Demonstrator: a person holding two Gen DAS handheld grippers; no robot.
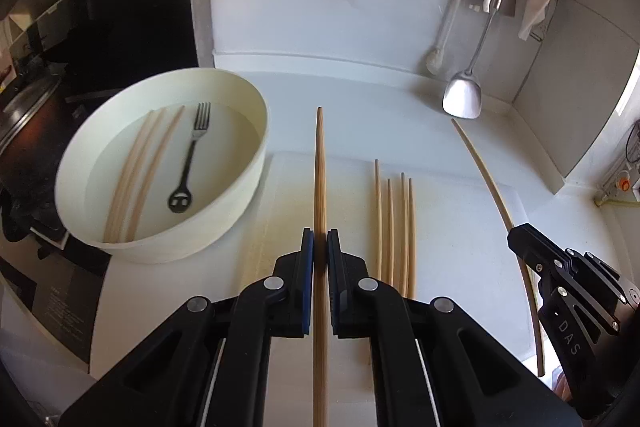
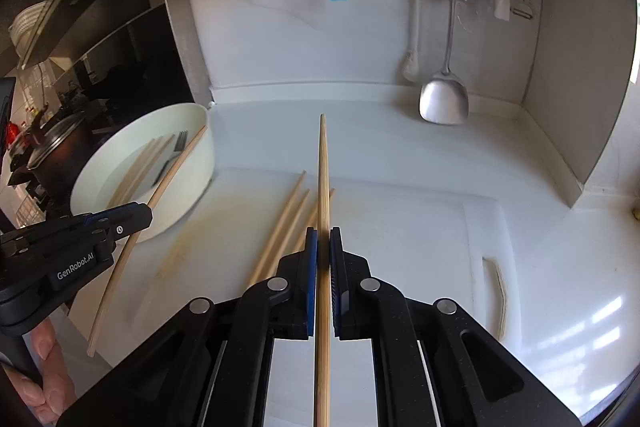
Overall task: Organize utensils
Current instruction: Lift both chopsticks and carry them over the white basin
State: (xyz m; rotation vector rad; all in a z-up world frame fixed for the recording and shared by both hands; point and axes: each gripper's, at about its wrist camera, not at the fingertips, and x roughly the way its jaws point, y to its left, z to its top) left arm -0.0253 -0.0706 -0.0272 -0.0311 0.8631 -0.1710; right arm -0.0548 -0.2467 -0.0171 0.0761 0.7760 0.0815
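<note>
Chopsticks pinched, one in my left gripper (image 1: pixel 319 241), one in my right gripper (image 2: pixel 323 239), bound for the basin (image 1: pixel 256 131), I judge

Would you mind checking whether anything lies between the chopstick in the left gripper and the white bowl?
Nothing visible does. The left gripper is shut on its chopstick, and the white bowl sits just to its left, open-topped, with only bare cutting board between them. The bowl already holds chopsticks and a fork.

Four bamboo chopsticks (image 1: pixel 394 227) lie side by side on the board; three more (image 1: pixel 136 179), perhaps, and a fork (image 1: pixel 192 159) lie in the white tub (image 1: pixel 240 183).
</note>
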